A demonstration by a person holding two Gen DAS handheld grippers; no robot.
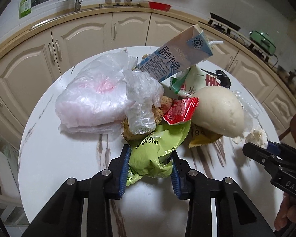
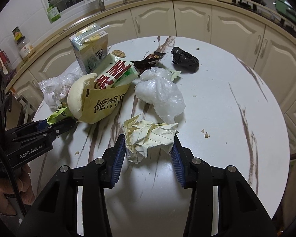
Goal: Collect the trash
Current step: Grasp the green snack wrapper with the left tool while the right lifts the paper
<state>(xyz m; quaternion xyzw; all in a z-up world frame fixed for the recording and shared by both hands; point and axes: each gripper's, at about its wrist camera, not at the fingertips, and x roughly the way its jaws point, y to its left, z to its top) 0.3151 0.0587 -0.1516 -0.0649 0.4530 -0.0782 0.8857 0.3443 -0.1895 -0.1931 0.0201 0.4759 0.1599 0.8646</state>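
The left hand-held gripper [image 1: 150, 158] pinches the green snack bag [image 1: 157, 150] on the tabletop [image 1: 69, 158]: light, crinkly, slippery; the right hand-held gripper [image 2: 149, 148] clamps soft crumpled paper [image 2: 148, 136]

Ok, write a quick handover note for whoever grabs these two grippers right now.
Left gripper: fingers pressed on the green snack wrapper at the near edge of the pile.
Right gripper: shut on the crumpled paper ball.
Still on the table: milk carton, steamed bun, red wrapper, clear plastic bags, black bag, crumbs.
No bin in view; nothing visibly disposed of yet. Carry both items off, then clear the rest.
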